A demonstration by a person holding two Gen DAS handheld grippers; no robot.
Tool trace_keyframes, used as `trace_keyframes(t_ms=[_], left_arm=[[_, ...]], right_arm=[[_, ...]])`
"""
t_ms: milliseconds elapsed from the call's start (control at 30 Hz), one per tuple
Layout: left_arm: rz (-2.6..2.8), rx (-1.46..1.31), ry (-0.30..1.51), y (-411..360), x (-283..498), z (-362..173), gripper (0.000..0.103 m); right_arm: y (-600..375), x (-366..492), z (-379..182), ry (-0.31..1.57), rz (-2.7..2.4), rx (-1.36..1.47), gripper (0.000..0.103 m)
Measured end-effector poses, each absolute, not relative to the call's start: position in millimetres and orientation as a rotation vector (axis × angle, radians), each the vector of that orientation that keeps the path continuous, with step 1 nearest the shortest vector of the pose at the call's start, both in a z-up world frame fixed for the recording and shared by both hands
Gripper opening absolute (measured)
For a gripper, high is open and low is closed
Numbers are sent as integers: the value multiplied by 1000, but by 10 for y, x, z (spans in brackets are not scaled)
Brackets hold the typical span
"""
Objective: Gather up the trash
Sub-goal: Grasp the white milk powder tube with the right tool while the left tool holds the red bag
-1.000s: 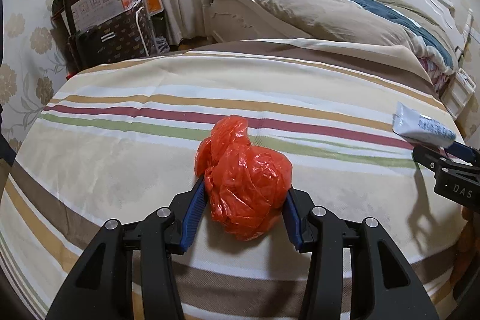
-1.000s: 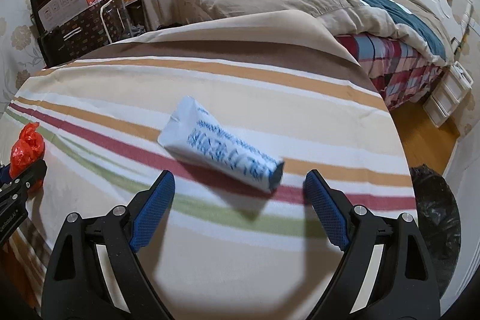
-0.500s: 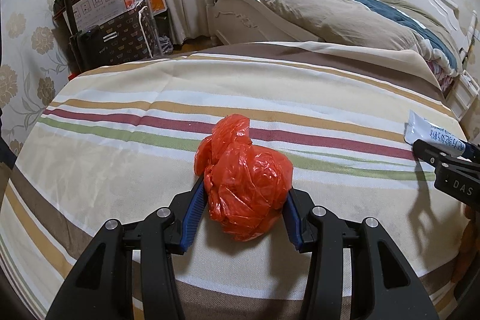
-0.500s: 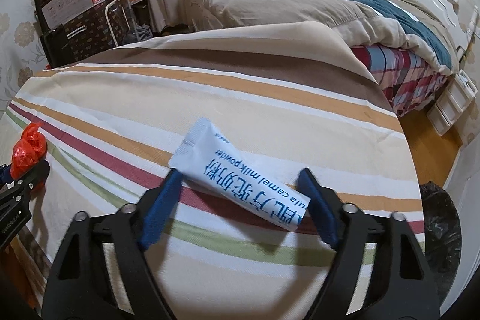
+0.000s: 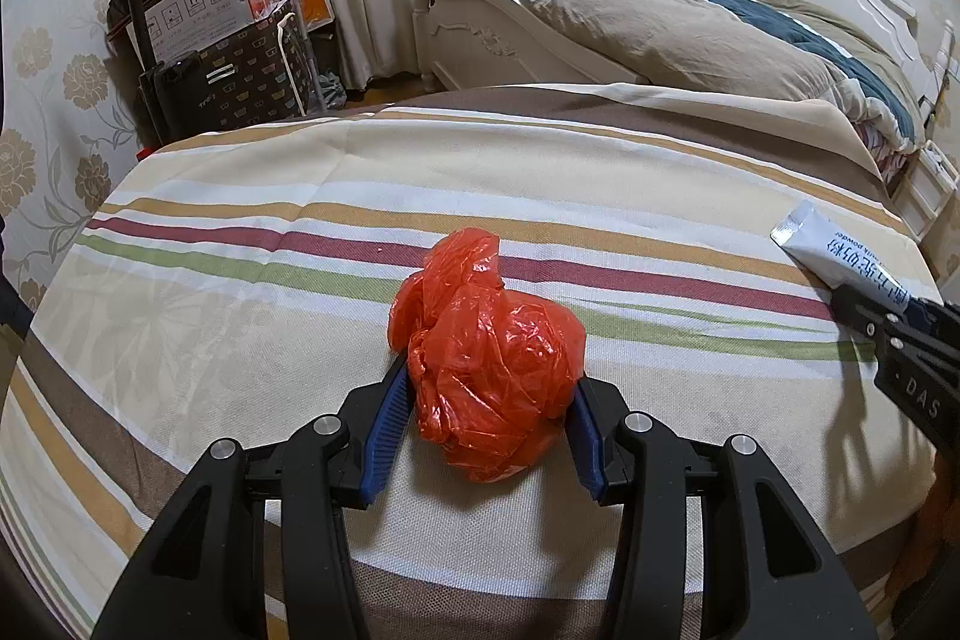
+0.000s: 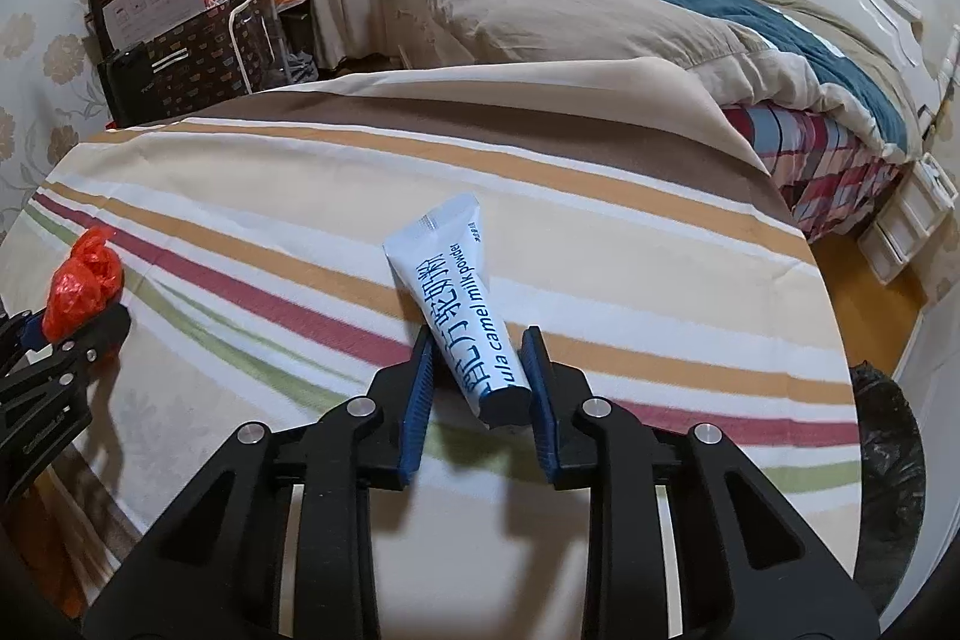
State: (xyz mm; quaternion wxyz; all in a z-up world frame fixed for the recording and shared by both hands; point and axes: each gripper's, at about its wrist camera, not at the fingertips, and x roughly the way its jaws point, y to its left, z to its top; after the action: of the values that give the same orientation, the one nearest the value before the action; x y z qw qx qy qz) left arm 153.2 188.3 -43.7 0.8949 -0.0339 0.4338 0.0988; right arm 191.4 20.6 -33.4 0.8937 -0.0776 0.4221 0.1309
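Observation:
A crumpled orange-red plastic bag [image 5: 480, 328] lies on the striped cloth [image 5: 300, 196], and my left gripper [image 5: 489, 379] is shut on it, blue pads pressing both sides. The same bag [image 6: 84, 280] shows at the far left of the right wrist view. A white packet with blue print, a camel milk powder stick [image 6: 444, 268], points away from me between the pads of my right gripper [image 6: 477, 340]. Its jaws are closing and the pads press on the packet's near end. In the left wrist view the packet [image 5: 828, 250] sticks out from the right gripper [image 5: 888, 322].
A black trash bag [image 6: 888, 460] sits on the floor past the table's right edge. Behind the table stands a bed with a rumpled duvet [image 5: 660, 16]. A cart stacked with boxes [image 5: 210, 40] stands at the back left by the curtain.
The right jaws have closed from wide apart onto the packet, which swung from lying crosswise to pointing along the fingers. The left gripper and its bag have not moved.

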Motion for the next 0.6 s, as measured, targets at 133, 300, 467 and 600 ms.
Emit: trace_keyframes(t_ms=[133,300,467,600], left_arm=[[205,-70,899,1887,1540,-437,47],[205,-71,899,1885,1532,-436,47],[205,-71,899,1887,1533,-437,47],[205,-72,899,1886,1532,-437,47]], right_arm=[[246,1846,-338,878,291,-158,31],[335,1861,-353,885,312,-161,58],[404,1944,-360,887,308,-163,60],[420,2027,-362,888,295,-157,60]])
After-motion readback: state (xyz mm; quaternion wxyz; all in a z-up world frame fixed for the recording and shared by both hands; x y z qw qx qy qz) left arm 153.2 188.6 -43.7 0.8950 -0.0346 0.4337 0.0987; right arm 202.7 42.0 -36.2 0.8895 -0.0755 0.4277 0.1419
